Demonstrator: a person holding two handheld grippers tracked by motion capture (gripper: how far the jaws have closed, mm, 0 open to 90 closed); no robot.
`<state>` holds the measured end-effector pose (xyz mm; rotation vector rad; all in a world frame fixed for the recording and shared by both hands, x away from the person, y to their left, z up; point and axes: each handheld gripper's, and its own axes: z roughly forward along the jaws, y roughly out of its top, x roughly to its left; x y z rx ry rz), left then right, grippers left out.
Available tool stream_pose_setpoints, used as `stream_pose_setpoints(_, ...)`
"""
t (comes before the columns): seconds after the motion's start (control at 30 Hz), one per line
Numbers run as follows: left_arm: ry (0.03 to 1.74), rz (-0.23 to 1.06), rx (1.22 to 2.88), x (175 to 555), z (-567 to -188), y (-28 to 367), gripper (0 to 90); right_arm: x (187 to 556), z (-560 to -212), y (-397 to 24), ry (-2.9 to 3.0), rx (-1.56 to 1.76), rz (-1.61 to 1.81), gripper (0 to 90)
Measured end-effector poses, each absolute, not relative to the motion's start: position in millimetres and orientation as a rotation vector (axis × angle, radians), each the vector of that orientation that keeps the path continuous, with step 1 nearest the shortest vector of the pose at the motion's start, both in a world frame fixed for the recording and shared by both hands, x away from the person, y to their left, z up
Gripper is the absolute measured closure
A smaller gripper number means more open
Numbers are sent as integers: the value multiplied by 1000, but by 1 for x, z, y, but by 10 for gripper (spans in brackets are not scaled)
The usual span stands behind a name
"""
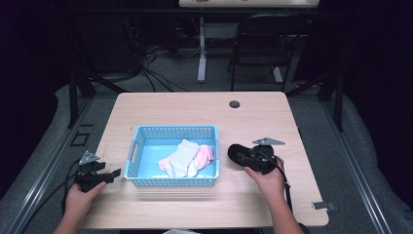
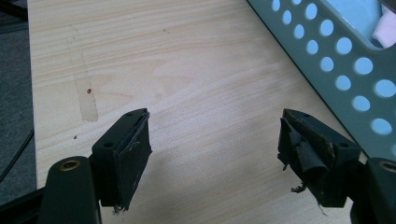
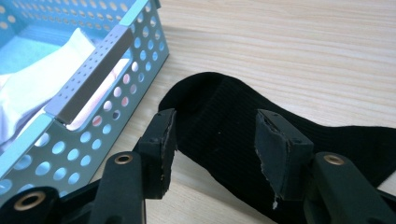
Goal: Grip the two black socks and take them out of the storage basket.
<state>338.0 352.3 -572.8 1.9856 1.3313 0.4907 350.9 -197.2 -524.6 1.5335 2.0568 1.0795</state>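
Both hands sit at the table's near edge: the left gripper [image 1: 116, 172] waits wide and empty left of the blue basket [image 1: 141, 137], while the right gripper [image 3: 212, 140], jaws parted, straddles a black sock [image 3: 224, 112] lying just right of it (apparently bound for the basket's socks [image 1: 182, 157]).

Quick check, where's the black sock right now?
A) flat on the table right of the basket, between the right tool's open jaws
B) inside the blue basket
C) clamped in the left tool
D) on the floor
A: the black sock lies on the table beside the blue basket, with the right tool open, a jaw on each side of it; the left tool is open over bare wood.
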Motion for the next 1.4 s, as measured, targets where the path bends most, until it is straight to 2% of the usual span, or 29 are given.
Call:
stream_pose_setpoints(0.87, 1330, 490, 1990, 338, -573, 352, 251, 344, -539, -153, 2199, 1344, 1055, 499)
stream_pose_setpoints(1.4, 1328, 487, 1983, 338, -572, 352, 251, 346, -538, -159, 2153, 1358, 1035, 498)
